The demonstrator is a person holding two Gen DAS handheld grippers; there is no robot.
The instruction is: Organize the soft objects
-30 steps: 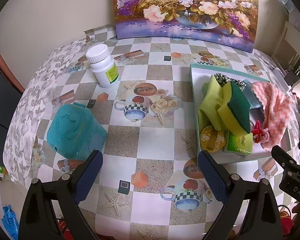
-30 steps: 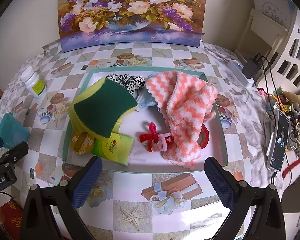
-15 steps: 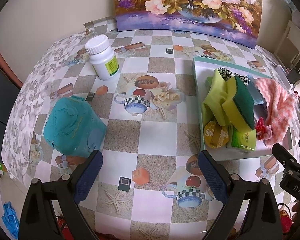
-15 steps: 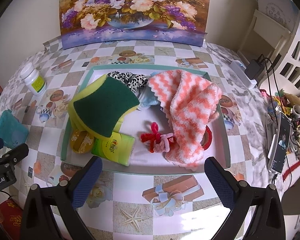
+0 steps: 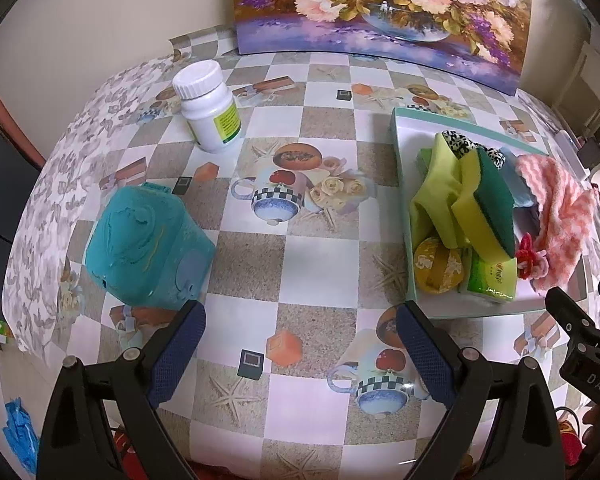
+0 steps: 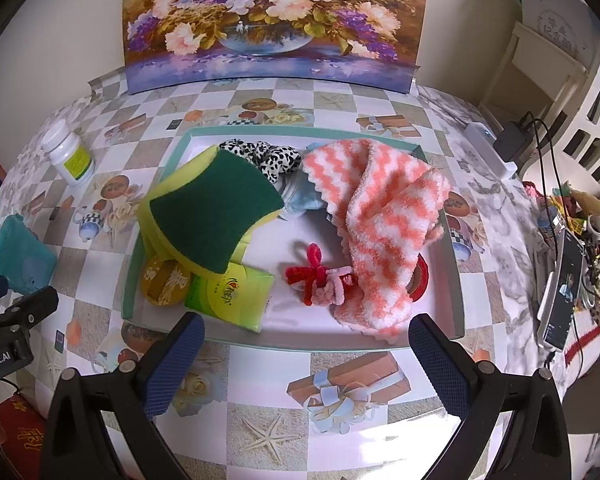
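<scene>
A teal-rimmed white tray (image 6: 456,304) (image 5: 404,216) holds a green-and-yellow sponge (image 6: 212,216) (image 5: 488,204), an orange-and-white fluffy cloth (image 6: 384,224) (image 5: 560,208), a leopard-print fabric piece (image 6: 264,152), a light blue cloth (image 6: 300,200), a red and pink pipe-cleaner bow (image 6: 320,280), a green tissue pack (image 6: 228,292) and a yellow round tin (image 6: 164,280). My right gripper (image 6: 306,354) hovers open just before the tray's near edge, holding nothing. My left gripper (image 5: 300,338) stands open over the bare tablecloth, left of the tray, beside a teal soft case (image 5: 148,248).
A white pill bottle (image 5: 210,106) stands at the table's back left. A flower painting (image 6: 272,20) leans against the wall behind. On the right lie a phone (image 6: 560,292), a charger with cables (image 6: 512,144) and small clutter.
Both views shifted slightly: the tray and table objects sit a little lower in frame, as both grippers tilted or drew back a touch. Both stayed open; nothing was grasped.
</scene>
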